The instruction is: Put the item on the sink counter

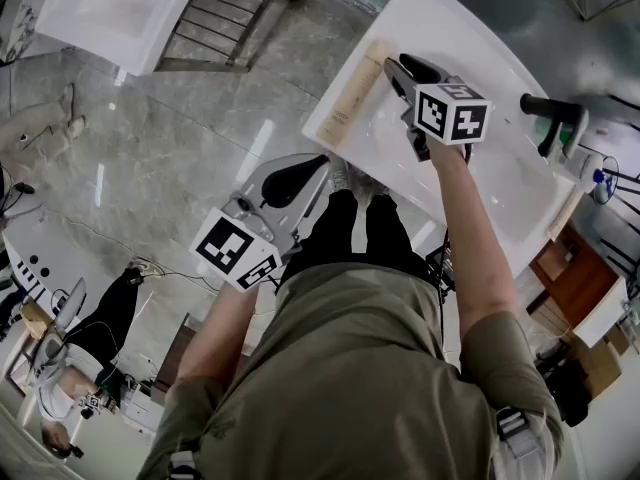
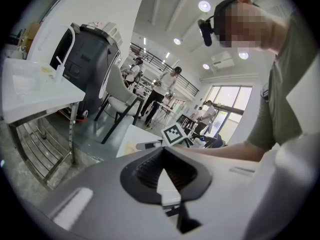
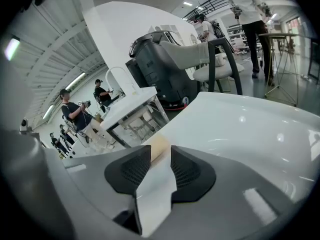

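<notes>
Straddling a tube (image 1: pixel 357 93) — print unreadable — the right gripper (image 3: pixel 160 154) gapes; the left gripper (image 2: pixel 160 154) is closed, empty.

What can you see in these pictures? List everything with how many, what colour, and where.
tube: one, cream, lying along the left edge of the sink counter
sink counter: one, white, upper right of the head view
faucet: one, black, at the counter's right end
second sink: one, white, top left
rack: one, metal, beside the second sink
floor: grey stone, below everything
bystander: one, dark clothes, lower left; more people far off in the gripper views
right gripper: one, grey with black pads, jaws open, tube between them
left gripper: one, grey with black pads, jaws together, empty, held over the floor
</notes>
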Motion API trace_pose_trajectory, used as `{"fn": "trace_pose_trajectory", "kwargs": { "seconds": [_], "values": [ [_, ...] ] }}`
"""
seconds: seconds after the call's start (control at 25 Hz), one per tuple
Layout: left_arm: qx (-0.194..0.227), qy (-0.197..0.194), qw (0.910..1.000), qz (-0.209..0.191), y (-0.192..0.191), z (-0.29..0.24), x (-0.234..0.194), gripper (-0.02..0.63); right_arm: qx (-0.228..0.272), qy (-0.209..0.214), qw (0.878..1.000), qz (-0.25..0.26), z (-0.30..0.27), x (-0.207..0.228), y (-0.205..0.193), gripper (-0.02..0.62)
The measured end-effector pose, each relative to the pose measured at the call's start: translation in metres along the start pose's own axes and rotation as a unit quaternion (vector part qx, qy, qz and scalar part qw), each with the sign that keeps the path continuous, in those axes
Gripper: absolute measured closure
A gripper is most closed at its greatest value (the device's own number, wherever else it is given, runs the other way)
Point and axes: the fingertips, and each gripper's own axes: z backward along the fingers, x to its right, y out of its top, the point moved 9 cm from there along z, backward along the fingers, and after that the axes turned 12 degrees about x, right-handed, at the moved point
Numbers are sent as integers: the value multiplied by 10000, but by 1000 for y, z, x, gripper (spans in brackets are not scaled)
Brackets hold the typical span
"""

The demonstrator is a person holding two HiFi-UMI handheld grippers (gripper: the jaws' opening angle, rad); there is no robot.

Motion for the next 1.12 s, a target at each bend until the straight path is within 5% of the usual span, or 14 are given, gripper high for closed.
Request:
{"fn": "trace_pose_trajectory", "kwargs": {
  "seconds": [0.76, 1.12],
  "values": [
    [253, -373, 9976, -516, 24, -2, 55, 600, 1163, 855, 9881, 537, 129, -67, 55, 495],
    [308, -533, 9952, -755, 29, 0, 87, 600, 1538, 979, 9808, 696, 190, -95, 56, 574]
  ]
}}
